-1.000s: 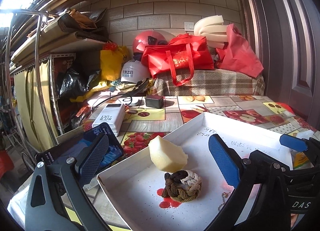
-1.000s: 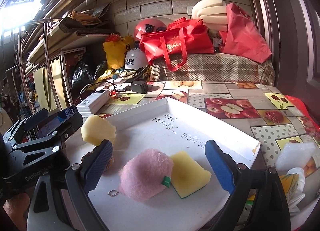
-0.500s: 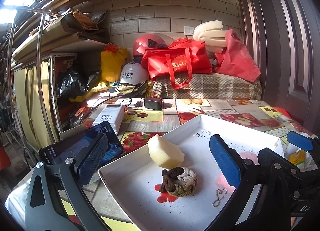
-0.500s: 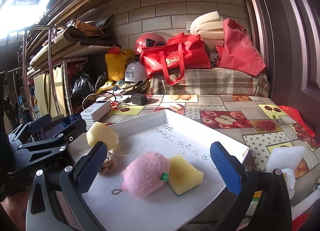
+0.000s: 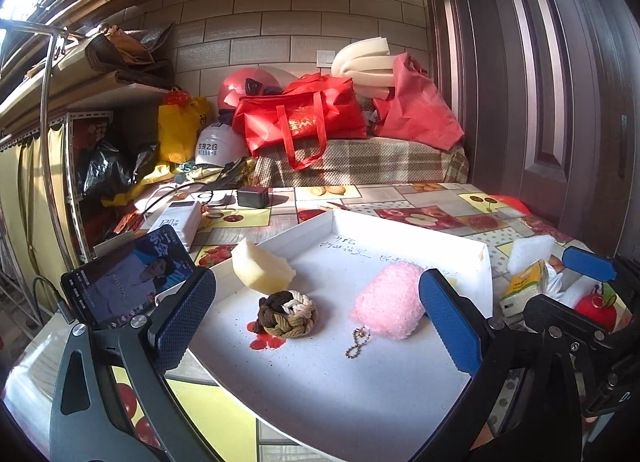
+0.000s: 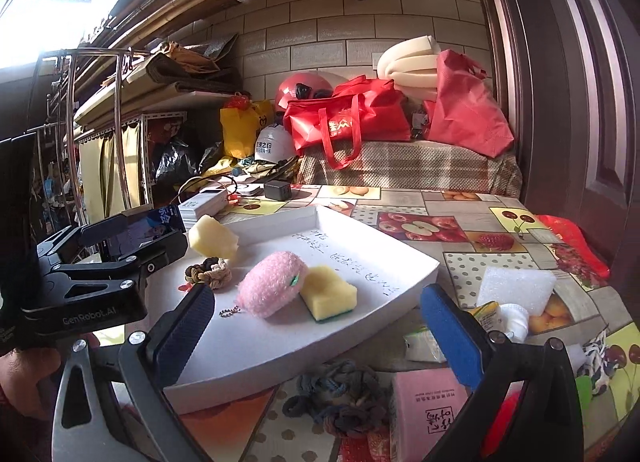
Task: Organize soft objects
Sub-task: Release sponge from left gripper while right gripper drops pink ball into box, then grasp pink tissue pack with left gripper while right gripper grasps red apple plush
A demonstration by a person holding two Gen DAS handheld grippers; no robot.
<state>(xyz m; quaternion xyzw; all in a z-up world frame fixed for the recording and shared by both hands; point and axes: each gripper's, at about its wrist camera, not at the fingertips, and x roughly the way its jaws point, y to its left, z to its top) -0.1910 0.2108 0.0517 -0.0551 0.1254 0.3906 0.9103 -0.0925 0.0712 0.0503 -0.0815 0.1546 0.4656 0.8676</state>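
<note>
A white tray [image 5: 408, 230] [image 6: 360, 326] holds a pale foam chunk [image 5: 260, 268] [image 6: 213, 242], a brown and cream knotted rope ball [image 5: 289, 313] [image 6: 209, 271], a pink fluffy plush [image 5: 390, 304] [image 6: 272, 284] with a bead chain, and a yellow sponge [image 6: 329, 293]. My left gripper [image 5: 316, 326] is open and empty over the tray's near left edge. My right gripper [image 6: 316, 336] is open and empty, back from the tray's front edge. A grey-blue knotted rope [image 6: 340, 390] lies on the table below it.
A pink packet [image 6: 430, 414], a white foam block [image 6: 516, 288] [image 5: 530, 252], a tissue pack [image 5: 524, 286] and a red plush [image 5: 596, 312] lie right of the tray. A phone [image 5: 128, 278], power bank [image 5: 176, 220] and black charger [image 5: 253, 197] lie left and behind.
Both grippers have pulled back and up from the tray. The pink plush and the items right of the tray have come into the left wrist view. Nothing was taken hold of.
</note>
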